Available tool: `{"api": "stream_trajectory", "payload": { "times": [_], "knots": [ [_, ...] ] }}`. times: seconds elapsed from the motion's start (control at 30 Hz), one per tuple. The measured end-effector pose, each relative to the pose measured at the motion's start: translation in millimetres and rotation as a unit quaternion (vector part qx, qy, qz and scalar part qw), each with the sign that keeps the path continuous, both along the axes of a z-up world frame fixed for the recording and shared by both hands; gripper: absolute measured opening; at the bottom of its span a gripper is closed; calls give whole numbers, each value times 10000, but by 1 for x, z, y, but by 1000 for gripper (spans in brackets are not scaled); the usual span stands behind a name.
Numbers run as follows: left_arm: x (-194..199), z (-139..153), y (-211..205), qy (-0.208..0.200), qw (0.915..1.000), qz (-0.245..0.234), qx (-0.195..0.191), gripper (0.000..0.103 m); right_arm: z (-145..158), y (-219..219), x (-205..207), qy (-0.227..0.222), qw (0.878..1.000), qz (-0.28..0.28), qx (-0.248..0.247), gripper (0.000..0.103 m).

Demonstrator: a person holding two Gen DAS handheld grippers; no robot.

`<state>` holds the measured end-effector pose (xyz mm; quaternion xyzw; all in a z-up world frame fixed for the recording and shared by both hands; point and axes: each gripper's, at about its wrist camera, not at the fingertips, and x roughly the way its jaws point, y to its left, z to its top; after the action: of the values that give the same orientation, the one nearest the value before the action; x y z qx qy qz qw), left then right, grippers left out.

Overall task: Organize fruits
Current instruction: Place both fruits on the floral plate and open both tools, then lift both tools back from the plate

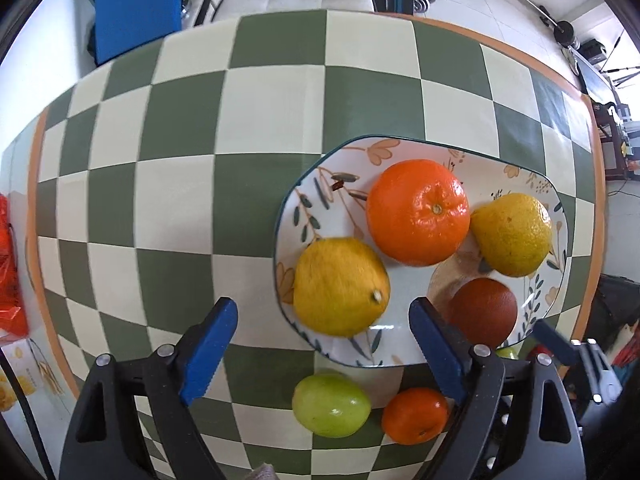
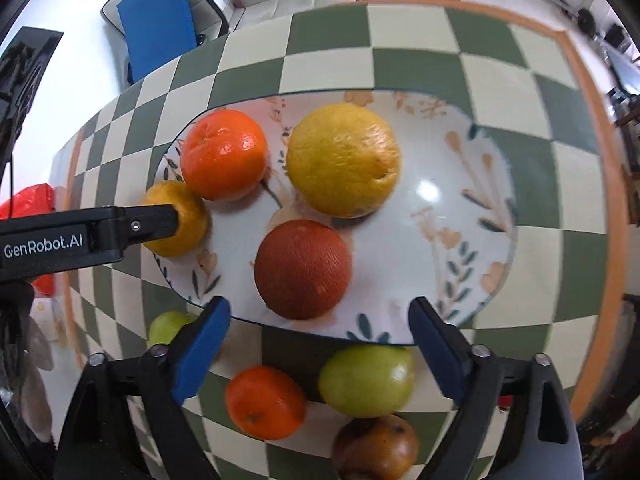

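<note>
Both the left tool (image 1: 322, 334) and the right tool (image 2: 320, 332) gape wide, holding nothing. Ahead of them, a plate (image 2: 460, 216) bears four fruits; a green fruit (image 1: 331, 405) and small orange (image 1: 415, 415) lie on the counter (image 1: 180, 160) beneath the left tool.

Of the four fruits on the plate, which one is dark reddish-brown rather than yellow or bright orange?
The dark reddish-brown round fruit at the plate's near edge, closest to the right gripper. The large orange and two yellow citrus fruits are far brighter.
</note>
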<state>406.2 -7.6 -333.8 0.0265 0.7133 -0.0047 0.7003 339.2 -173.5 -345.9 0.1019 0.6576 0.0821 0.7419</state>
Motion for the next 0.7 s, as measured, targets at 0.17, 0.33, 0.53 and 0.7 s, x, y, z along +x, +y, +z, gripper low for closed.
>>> {"api": "stream_trajectory", "payload": {
  "times": [0.17, 0.33, 0.53, 0.7],
  "knots": [
    [-28, 24, -1, -355, 9990, 55, 279, 88, 24, -11, -17, -285, 9988, -151, -372, 95],
    [-61, 55, -1, -690, 9972, 130, 249, 88, 48, -22, -31, -454, 9975, -317, -430, 95],
    [-95, 97, -5, -1220, 9924, -1, 162, 88, 87, -29, -58, -763, 9943, -439, -605, 96],
    [-114, 122, -18, -1545, 9879, -122, 51, 88, 123, -36, -84, -1060, 9907, -492, -693, 96]
  ]
}}
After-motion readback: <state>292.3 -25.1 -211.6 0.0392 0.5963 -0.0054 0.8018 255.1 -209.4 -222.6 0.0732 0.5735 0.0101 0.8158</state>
